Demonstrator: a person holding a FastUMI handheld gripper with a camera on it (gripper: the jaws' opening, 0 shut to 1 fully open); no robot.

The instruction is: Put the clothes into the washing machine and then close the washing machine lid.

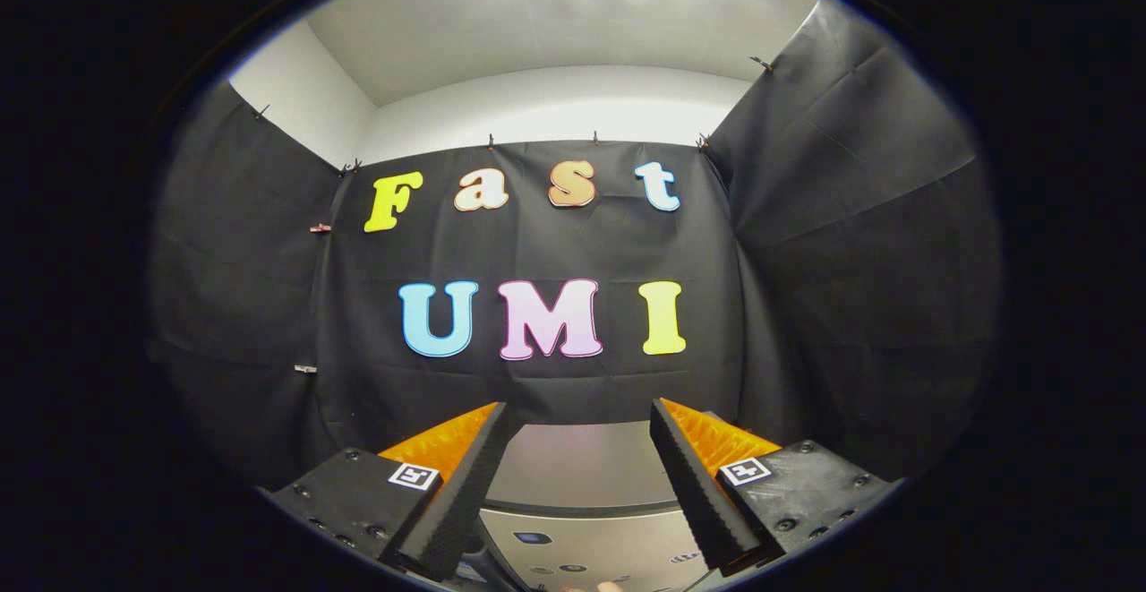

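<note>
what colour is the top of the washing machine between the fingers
Pale grey to silver, seen in the gripper view: the washing machine shows between the open gripper's fingers.

Matt, creased cloth wall (pixel 806 243); smooth, faintly glossy plastic washing machine (pixel 582 471) top; ridged, matt gripper (pixel 582 422) fingers spread apart.

The washing machine (pixel 582 484) shows just a grey slab of its top between the fingers of the gripper (pixel 577 484), which stand wide apart with nothing between them; its sides and front are covered by the fingers or cut off below. Whether its lid is up or down cannot be told. The small marks on its control panel (pixel 591 556) are too tiny to make out. A pale sliver (pixel 611 587) at the panel's near edge is cut off, so what it is stays unclear.
</note>
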